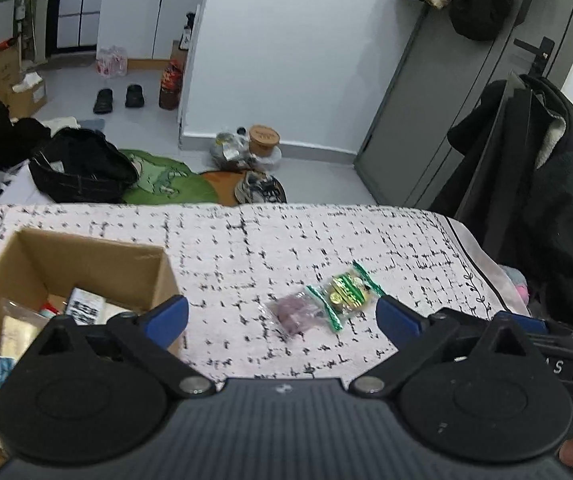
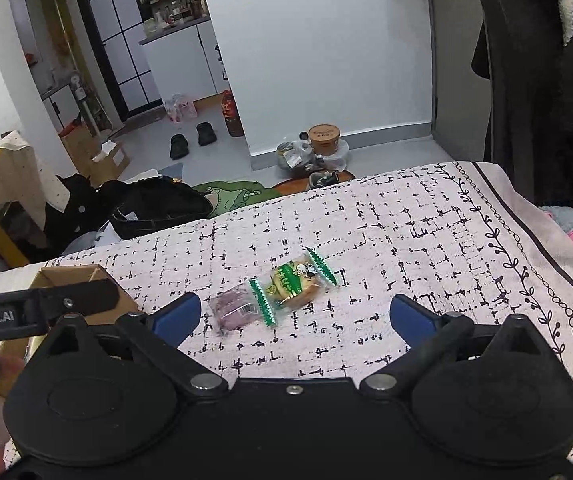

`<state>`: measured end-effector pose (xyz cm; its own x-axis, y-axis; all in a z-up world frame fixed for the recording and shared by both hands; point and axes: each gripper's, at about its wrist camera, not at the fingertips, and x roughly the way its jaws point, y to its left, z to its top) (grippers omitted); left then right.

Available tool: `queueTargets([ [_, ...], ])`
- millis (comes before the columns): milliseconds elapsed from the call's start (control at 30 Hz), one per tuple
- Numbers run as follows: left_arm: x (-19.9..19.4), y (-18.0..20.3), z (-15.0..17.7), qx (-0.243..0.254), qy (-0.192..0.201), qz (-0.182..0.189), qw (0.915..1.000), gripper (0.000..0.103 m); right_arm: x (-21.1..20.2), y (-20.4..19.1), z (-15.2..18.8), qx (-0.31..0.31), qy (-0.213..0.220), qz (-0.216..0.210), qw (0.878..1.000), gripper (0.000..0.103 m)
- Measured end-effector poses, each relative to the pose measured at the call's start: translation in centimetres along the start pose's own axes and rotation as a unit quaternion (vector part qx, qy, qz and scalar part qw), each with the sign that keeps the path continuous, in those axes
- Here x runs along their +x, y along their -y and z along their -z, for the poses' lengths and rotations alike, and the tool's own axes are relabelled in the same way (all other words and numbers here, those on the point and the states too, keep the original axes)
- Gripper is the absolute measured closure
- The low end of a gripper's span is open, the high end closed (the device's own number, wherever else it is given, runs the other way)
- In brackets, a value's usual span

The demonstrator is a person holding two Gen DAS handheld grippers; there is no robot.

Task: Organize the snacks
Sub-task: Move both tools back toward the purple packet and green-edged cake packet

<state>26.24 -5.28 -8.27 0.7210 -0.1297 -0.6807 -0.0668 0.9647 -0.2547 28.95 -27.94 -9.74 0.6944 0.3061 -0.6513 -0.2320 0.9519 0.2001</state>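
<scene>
Cardboard box (image 1: 86, 256) at the left already holds several snacks; the green-wrapped cake (image 2: 296, 286) and purple packet (image 2: 233, 310) remain on the desk (image 2: 426, 216). Both grippers' fingers (image 1: 168, 318) (image 2: 412, 316) are spread apart, empty.

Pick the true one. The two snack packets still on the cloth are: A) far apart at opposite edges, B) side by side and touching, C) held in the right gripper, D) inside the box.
B: the purple packet and the green packet lie touching on the cloth, outside the box.
</scene>
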Motion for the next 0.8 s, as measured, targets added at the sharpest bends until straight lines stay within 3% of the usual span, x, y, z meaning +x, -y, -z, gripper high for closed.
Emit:
queueTargets([
  [467,4.0,0.8,-0.1,-0.019,-0.024,-0.019,0.9994,0.022,2.9,1.7,-0.7,-0.006,-0.018,-0.019,1.000,0.013],
  [800,7.6,1.4,0.3,-0.040,-0.060,-0.019,0.9972,0.041,5.7,2.3,-1.4,-0.022,-0.034,-0.030,0.999,0.018],
])
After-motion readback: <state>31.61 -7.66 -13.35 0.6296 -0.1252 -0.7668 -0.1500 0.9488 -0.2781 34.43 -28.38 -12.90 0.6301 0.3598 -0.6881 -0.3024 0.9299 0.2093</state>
